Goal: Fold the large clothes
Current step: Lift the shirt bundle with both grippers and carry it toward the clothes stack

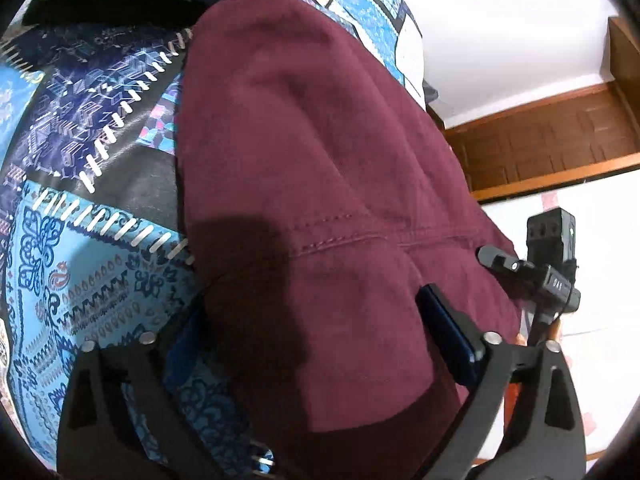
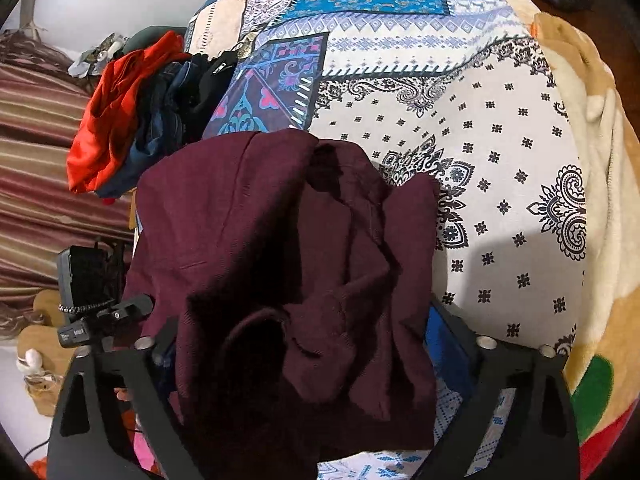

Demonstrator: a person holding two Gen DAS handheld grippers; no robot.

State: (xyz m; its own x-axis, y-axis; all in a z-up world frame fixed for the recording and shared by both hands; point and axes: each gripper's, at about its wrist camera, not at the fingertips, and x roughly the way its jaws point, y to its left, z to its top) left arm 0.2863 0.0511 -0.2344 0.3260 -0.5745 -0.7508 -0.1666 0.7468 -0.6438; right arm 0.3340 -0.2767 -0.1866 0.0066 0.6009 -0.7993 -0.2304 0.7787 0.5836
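Note:
A large maroon garment (image 1: 312, 152) lies on a patterned bedsheet (image 1: 72, 272). In the left wrist view my left gripper (image 1: 316, 320) is open, its blue-padded fingers (image 1: 448, 332) set wide on either side of a fold of the maroon cloth near a stitched seam. In the right wrist view the same garment (image 2: 256, 216) is bunched and folded over itself. My right gripper (image 2: 304, 340) is open too, with the crumpled cloth heaped between its wide-set fingers (image 2: 448, 344). The right gripper also shows in the left wrist view (image 1: 536, 272) at the garment's right edge.
A pile of clothes, red (image 2: 116, 108) and dark blue (image 2: 168, 112), lies at the bed's far left. A beige blanket (image 2: 600, 200) runs along the right side. Striped curtain (image 2: 36, 184) hangs left. A wooden skirting (image 1: 552, 144) and white wall lie beyond the bed edge.

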